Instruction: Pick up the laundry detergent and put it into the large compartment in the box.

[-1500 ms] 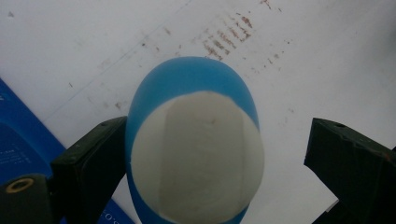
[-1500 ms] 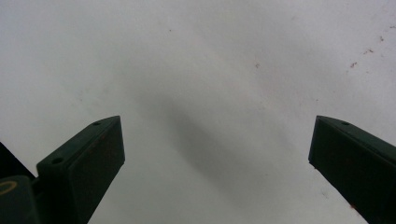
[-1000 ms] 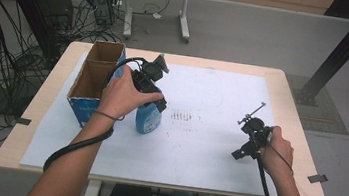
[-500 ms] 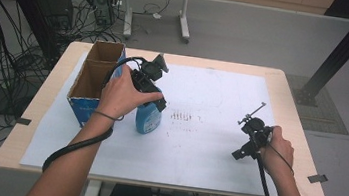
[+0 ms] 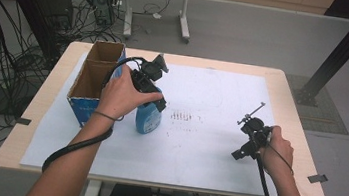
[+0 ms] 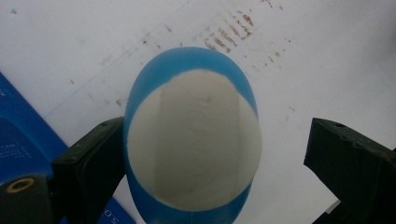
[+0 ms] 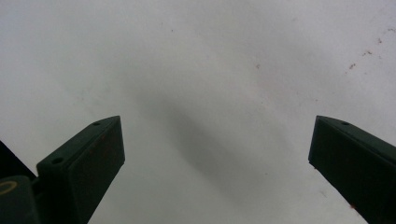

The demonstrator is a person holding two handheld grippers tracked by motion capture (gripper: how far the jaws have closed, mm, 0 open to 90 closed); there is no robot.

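Work in hand: the blue bottle stands upright on the white sheet of the worktop, just beside the cardboard box, on the box's right as the high view shows it.
Progress: as I judge it, the grasp is not yet made; the bottle is framed but not clamped, and it has not gone into the box, whose two compartments look empty from above.
What is left: closing on the bottle, lifting it and, most likely, setting it into the box.
Left gripper: held over the bottle's top, looking down on it; jaws spread, the near one touching or almost touching the bottle's side, the far one well apart from it.
Left hand: between the box and the bottle, wrist bent down, forearm coming up from the worktop's near edge.
Right gripper: well apart from the box, near the sheet's right side, jaws wide and holding nothing, pointed at bare sheet.
Right hand: low over the worktop, seemingly idle.
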